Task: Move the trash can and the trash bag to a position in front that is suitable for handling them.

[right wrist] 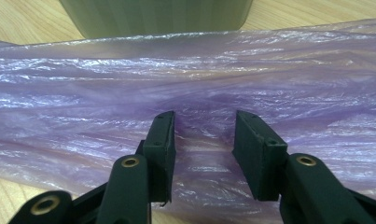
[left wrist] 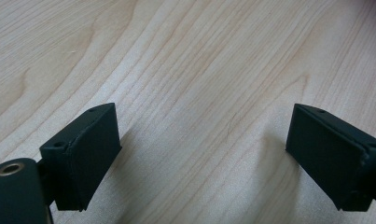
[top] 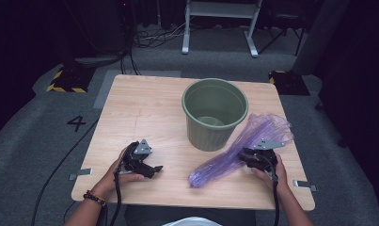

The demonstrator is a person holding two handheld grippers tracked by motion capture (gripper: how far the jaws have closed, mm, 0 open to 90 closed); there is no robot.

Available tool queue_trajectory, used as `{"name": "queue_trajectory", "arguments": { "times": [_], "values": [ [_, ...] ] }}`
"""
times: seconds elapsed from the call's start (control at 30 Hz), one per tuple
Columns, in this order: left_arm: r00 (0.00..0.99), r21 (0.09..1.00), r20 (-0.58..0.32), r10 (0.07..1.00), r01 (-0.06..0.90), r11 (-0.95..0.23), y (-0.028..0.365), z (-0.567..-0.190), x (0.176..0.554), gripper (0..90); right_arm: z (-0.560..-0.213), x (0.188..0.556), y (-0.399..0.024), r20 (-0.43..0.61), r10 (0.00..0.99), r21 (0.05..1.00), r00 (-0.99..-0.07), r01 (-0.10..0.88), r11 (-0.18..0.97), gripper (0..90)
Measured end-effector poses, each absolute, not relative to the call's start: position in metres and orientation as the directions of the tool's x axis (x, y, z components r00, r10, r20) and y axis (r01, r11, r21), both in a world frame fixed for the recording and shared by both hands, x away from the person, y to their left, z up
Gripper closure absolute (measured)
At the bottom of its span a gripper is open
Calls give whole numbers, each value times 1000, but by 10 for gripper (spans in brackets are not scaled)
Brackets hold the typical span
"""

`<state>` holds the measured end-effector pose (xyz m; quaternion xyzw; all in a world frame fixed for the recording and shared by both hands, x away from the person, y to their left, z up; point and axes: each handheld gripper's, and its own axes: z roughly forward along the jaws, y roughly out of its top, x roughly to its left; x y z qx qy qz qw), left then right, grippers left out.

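- Purple, thin and crinkled, the plastic bag (top: pixel 243 146) is laid slantwise on the tabletop (top: pixel 145 108), from near the front edge up toward the right edge.
- Its upper end is fanned out just to the right of the bucket; its lower end is gathered to a narrow tip toward the front edge.
- In the right gripper view the bag (right wrist: pixel 185 79) is seen stretched across from side to side, with the bucket wall just behind it.
- The right gripper (top: pixel 254 158) is held at the bag's middle, near the right front corner; its jaws are parted part-way, film is seen bunched in the gap between them, and no pinch is made.
- The green bucket (top: pixel 214 113) is stood upright behind the bag, right of the tabletop's centre, and touched by the bag along its right side.
- The left gripper (top: pixel 149 168) is rested low toward the left front corner, well apart from the bag; its jaws are spread wide over bare wood.
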<state>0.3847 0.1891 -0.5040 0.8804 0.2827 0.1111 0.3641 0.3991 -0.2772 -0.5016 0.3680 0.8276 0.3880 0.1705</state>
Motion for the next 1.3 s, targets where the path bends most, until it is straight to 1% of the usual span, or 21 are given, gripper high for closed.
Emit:
{"name": "queue_trajectory", "arguments": {
  "times": [0.1,0.17,0.2,0.23,0.3,0.33,0.37,0.4,0.43,0.47,0.5,0.57,0.63,0.73,0.8,0.87,0.97,1.13,1.3],
  "values": [
    [815,704,-10,579,417,-575,189,-504,385,97,-501,399,-277,3,738,768,-675,474,431,517],
    [815,704,-10,579,417,-575,189,-504,385,97,-495,395,-277,1,732,786,-682,453,421,477],
    [815,704,-10,579,417,-575,189,-504,385,97,-495,395,-277,1,732,786,-682,453,421,477],
    [816,704,-10,579,417,-575,189,-504,385,97,-487,392,-277,-15,737,803,-675,431,411,422],
    [815,704,-10,579,417,-575,189,-504,385,97,-478,389,-277,-15,735,821,-678,411,397,377],
    [815,704,-10,579,417,-575,189,-504,385,97,-478,389,-277,-15,735,821,-678,411,397,377],
    [815,704,-10,579,417,-575,189,-504,385,97,-467,386,-276,-30,717,837,-696,375,399,328],
    [815,704,-10,579,417,-575,189,-504,385,97,-467,386,-276,-30,717,837,-696,375,399,328],
    [815,704,-10,579,417,-575,189,-504,385,97,-460,385,-274,-38,709,845,-705,357,400,283],
    [815,704,-10,579,417,-575,189,-504,385,97,-460,385,-274,-38,709,845,-705,357,400,283],
    [815,704,-10,579,417,-575,189,-504,385,97,-454,384,-273,-37,693,853,-720,338,398,233],
    [815,704,-10,579,417,-575,189,-504,385,97,-451,385,-272,-44,686,850,-726,333,407,225],
    [815,704,-10,579,417,-575,189,-504,385,97,-442,392,-268,-67,674,857,-736,303,417,190],
    [815,704,-11,579,417,-575,189,-504,385,97,-437,406,-263,-54,659,849,-750,313,426,156],
    [815,704,-10,579,417,-575,189,-504,385,97,-436,414,-259,-28,646,840,-763,333,429,156],
    [816,704,-10,579,417,-575,189,-504,385,97,-434,420,-255,-29,633,838,-773,327,437,155],
    [815,704,-10,579,417,-575,189,-504,385,97,-433,427,-250,-7,631,844,-776,335,420,154],
    [816,704,-10,579,417,-575,189,-504,385,97,-432,433,-239,-1,594,845,-805,316,430,146],
    [815,704,-10,579,417,-575,189,-504,385,97,-432,436,-235,-10,601,846,-799,314,432,145]
  ]
}}
